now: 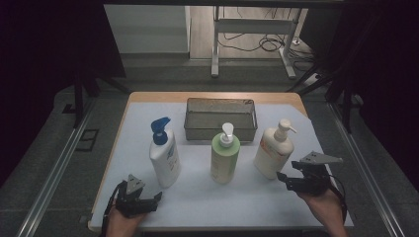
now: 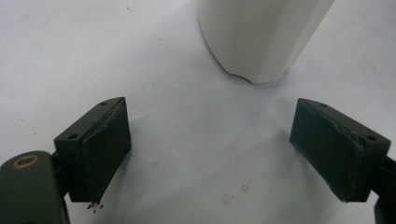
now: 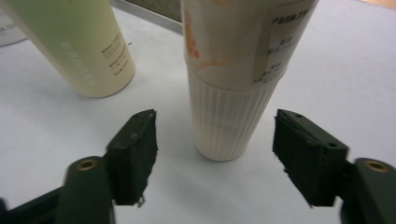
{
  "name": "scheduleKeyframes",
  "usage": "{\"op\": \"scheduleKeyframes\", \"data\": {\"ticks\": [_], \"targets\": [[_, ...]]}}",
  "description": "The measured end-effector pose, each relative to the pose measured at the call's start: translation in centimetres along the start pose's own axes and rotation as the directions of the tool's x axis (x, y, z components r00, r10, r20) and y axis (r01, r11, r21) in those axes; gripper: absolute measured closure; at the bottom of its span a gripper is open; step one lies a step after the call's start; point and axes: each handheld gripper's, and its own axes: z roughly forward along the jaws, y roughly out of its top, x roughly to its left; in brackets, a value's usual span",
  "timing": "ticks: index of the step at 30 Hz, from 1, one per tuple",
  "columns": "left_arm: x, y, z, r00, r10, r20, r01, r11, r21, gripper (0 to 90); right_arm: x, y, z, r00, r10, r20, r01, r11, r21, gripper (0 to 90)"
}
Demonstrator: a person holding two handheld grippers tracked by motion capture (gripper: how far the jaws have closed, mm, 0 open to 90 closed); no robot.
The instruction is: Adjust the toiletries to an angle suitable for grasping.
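The right gripper (image 1: 285, 178) stands wide, empty, just short of the cream pump bottle (image 1: 274, 150) upright on the white mat (image 1: 207, 197). The left gripper (image 1: 156, 197) gapes too. Behind stands a mesh basket (image 1: 221, 119).

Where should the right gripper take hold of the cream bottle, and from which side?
Probably the ribbed lower body of the cream bottle, approached level from the near side. It stands upright, and the open right gripper already faces that part, with the jaws standing wider than the body.
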Motion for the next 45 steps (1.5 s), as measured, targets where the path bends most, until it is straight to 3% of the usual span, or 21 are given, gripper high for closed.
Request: {"op": "scheduleKeyframes", "data": {"ticks": [10, 21, 30, 45], "targets": [[0.0, 0.0, 0.0, 1.0000, 0.001, 0.000, -0.001, 1.0000, 0.000, 12.1, -0.5, 1.3, 0.5, 0.9999, -0.002, 0.011, 0.003, 1.000, -0.020, 24.3], [0.0, 0.0, 0.0, 1.0000, -0.002, 0.000, 0.002, 1.0000, -0.002, 12.1, -0.7, 2.7, 1.4, 0.9997, -0.002, -0.023, 0.001, 0.999, -0.037, 22.1], [0.1, 0.0, 0.0, 1.0000, 0.004, 0.001, -0.004, 1.0000, 0.000, 12.1, -0.6, 3.9, 2.5, 0.9998, -0.013, -0.016, 0.013, 1.000, -0.020, 22.1], [0.0, 0.0, 0.0, 1.0000, 0.000, 0.001, 0.000, 1.0000, 0.001, 12.1, -0.8, 5.0, 3.3, 0.9999, -0.014, 0.006, 0.014, 1.000, -0.026, 34.2]]}}
